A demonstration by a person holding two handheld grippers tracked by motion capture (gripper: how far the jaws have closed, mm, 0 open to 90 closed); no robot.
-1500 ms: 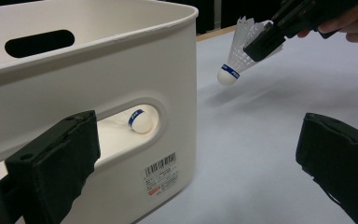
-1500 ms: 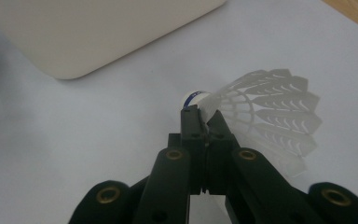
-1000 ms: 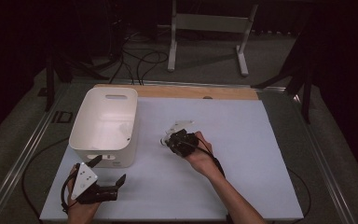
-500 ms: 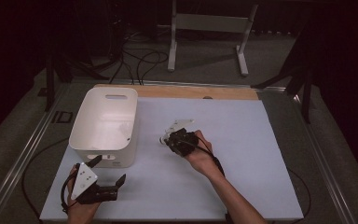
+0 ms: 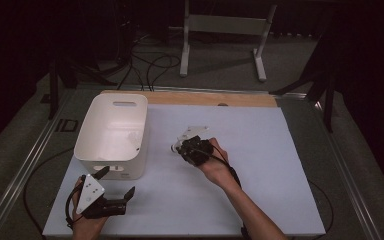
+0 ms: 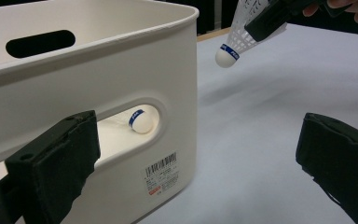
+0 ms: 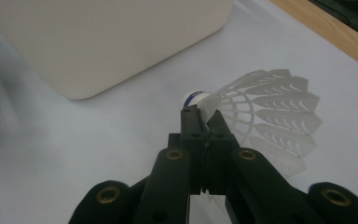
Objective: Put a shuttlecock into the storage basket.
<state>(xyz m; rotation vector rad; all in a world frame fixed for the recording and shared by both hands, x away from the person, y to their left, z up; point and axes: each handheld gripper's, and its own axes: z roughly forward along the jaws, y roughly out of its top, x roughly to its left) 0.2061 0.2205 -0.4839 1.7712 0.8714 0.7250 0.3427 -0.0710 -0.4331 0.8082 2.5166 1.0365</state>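
The right hand-held gripper [image 7: 200,116] is clamped tight on a shuttlecock [image 7: 261,112], held just above the surface [image 5: 260,150], right of the white bin [image 5: 111,135]. Carry it left over the rim before letting go. The left hand-held gripper [image 6: 196,158] waits wide open, empty.

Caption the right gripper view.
Right gripper shut on a white shuttlecock above the table, near the white bin.
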